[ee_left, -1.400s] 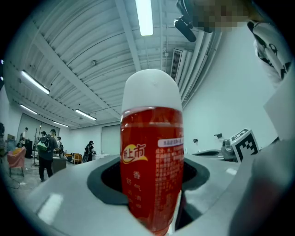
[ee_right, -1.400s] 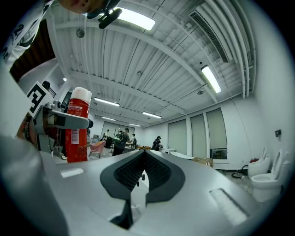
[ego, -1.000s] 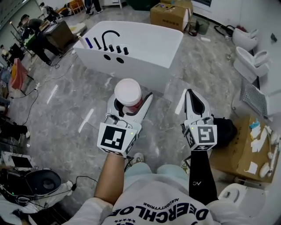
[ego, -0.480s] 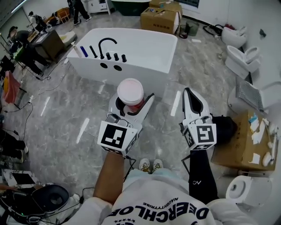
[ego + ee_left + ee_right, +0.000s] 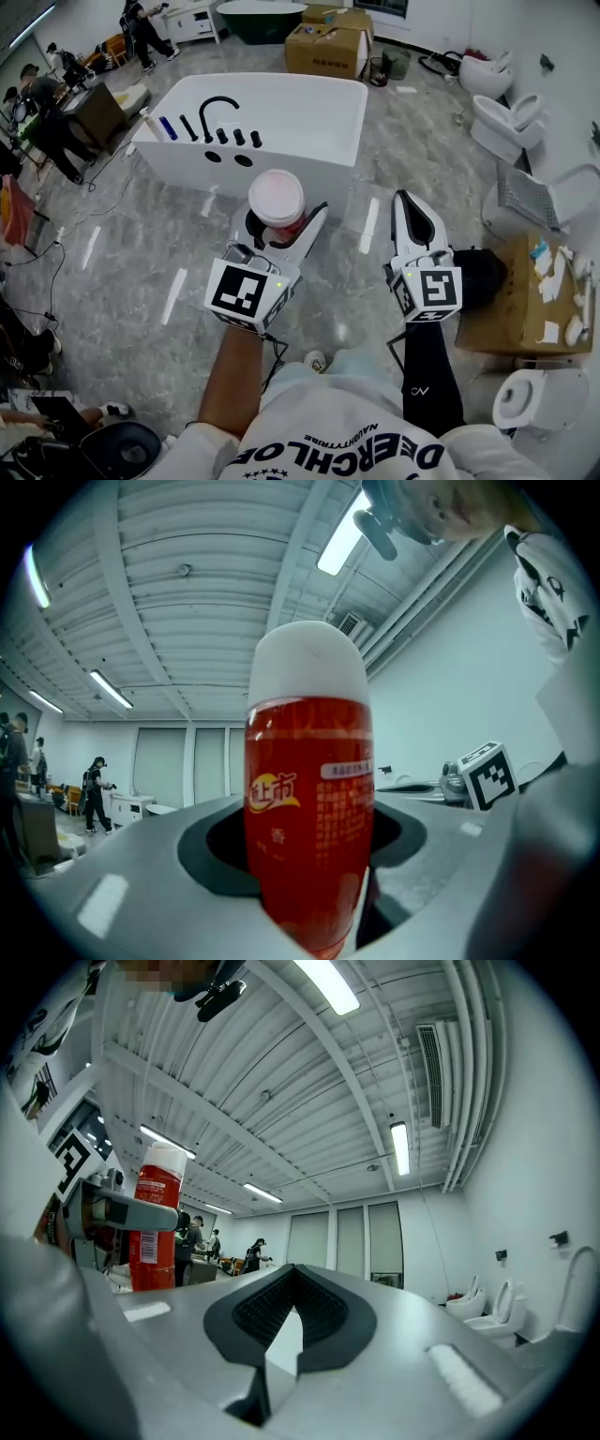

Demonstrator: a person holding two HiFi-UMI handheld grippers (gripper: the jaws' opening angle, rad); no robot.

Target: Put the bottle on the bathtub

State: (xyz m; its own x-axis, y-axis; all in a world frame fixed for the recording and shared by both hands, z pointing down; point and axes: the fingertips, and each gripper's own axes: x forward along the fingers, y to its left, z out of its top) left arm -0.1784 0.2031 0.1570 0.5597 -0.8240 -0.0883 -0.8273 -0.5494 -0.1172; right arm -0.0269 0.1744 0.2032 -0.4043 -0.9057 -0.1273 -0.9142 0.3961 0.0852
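Note:
A red bottle with a white cap (image 5: 276,198) stands upright in my left gripper (image 5: 278,221), which is shut on it; in the left gripper view the bottle (image 5: 309,808) fills the space between the jaws. The right gripper view shows the same bottle (image 5: 157,1227) at its left. A white bathtub (image 5: 281,131) with a black faucet (image 5: 217,112) on its near rim lies ahead on the grey floor, apart from both grippers. My right gripper (image 5: 414,210) is shut with nothing in it; its jaws (image 5: 281,1321) meet.
Cardboard boxes (image 5: 326,47) stand beyond the tub. Toilets (image 5: 497,127) line the right side, with a box of white parts (image 5: 530,305) at near right. People work at the far left (image 5: 47,103). Cables (image 5: 56,244) run over the floor at left.
The view has shifted: the bathtub now lies lower and nearer the middle of the picture. Both grippers keep their pose, the bottle still held in the left one.

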